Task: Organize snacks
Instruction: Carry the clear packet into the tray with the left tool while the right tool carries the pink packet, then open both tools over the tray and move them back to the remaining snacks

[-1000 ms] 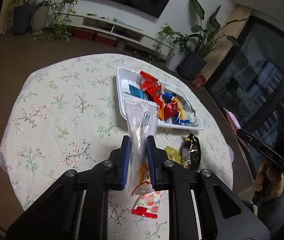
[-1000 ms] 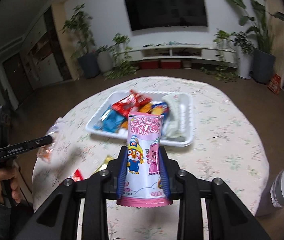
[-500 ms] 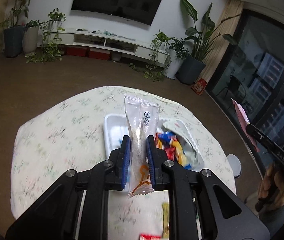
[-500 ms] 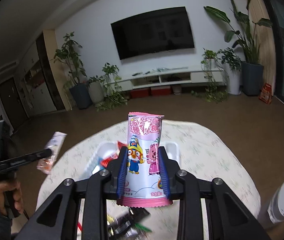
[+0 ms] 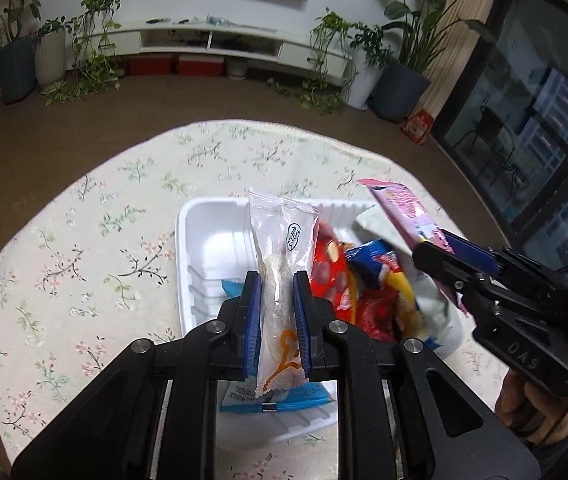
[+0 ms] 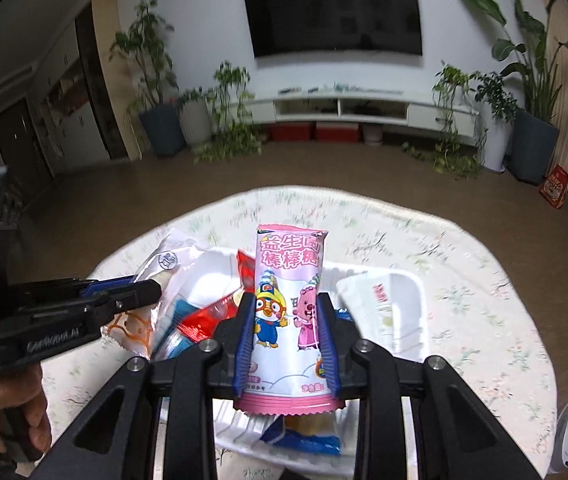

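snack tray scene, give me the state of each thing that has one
left gripper: shut on clear packet, held over the tray
right gripper: shut on pink packet, held over the tray
white tray: on the table, partly filled with snacks, left end bare
blue packet: lying flat in the tray

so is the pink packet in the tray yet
No: the pink packet is clamped in the right gripper, held above the tray.

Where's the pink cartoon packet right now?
The pink cartoon packet is clamped upright in the right gripper, centre of the right wrist view, held over the white tray of snacks, opposite the left gripper's clear packet.
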A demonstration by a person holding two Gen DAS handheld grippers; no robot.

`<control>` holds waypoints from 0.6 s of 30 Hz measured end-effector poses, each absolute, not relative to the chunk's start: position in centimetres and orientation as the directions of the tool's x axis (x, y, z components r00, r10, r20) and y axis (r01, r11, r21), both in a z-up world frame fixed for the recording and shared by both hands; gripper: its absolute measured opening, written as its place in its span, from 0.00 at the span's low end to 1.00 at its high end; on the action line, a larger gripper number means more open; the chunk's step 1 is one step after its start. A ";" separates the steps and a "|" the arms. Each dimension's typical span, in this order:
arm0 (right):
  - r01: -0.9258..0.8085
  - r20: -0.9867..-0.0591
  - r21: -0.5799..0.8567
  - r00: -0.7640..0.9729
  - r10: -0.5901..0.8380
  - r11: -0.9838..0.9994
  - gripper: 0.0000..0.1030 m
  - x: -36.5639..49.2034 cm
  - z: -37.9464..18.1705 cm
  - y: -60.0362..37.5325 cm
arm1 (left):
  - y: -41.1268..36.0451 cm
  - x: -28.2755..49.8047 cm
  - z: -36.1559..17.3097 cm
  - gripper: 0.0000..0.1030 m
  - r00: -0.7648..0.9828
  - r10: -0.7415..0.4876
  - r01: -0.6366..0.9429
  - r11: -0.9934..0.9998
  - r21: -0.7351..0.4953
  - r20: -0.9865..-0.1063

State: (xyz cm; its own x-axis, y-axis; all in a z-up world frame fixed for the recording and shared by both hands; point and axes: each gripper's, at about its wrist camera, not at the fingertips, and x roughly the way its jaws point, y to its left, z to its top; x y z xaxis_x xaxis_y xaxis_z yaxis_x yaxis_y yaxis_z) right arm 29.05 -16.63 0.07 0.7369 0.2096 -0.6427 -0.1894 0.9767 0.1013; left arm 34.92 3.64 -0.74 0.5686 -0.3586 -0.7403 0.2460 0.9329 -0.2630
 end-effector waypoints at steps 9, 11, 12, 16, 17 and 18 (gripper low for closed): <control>-0.167 -0.703 0.081 0.690 0.175 0.983 0.31 30.9 -3.4 -15.6 | 2.5 36.3 -3.0 0.15 0.559 -0.349 0.241 0.936 -0.255 -0.752; -0.166 -0.712 0.070 0.683 0.166 0.984 0.31 31.1 -3.9 -15.5 | 2.6 36.6 -3.4 0.15 0.557 -0.343 0.237 0.939 -0.250 -0.756; -0.166 -0.715 0.068 0.680 0.164 0.984 0.31 31.2 -3.9 -15.4 | 2.6 36.7 -3.6 0.15 0.555 -0.342 0.235 0.939 -0.251 -0.759; -0.164 -0.736 0.054 0.660 0.150 0.985 0.33 31.7 -5.0 -15.2 | 2.5 37.3 -4.2 0.15 0.555 -0.332 0.223 0.943 -0.248 -0.763; -0.162 -0.736 0.051 0.661 0.146 0.986 0.34 31.6 -5.1 -15.3 | 2.6 37.4 -4.3 0.16 0.555 -0.332 0.221 0.943 -0.249 -0.763; -0.160 -0.736 0.050 0.661 0.145 0.986 0.37 31.6 -5.2 -15.3 | 2.7 37.5 -4.4 0.16 0.556 -0.330 0.219 0.944 -0.249 -0.763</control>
State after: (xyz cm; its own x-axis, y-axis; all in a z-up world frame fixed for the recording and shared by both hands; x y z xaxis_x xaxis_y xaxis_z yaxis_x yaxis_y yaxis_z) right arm 31.57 -15.28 -5.19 0.6608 0.1450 -0.7365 -0.1605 0.9858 0.0501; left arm 37.49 2.71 -4.36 0.5556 -0.3299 -0.7632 0.2189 0.9436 -0.2486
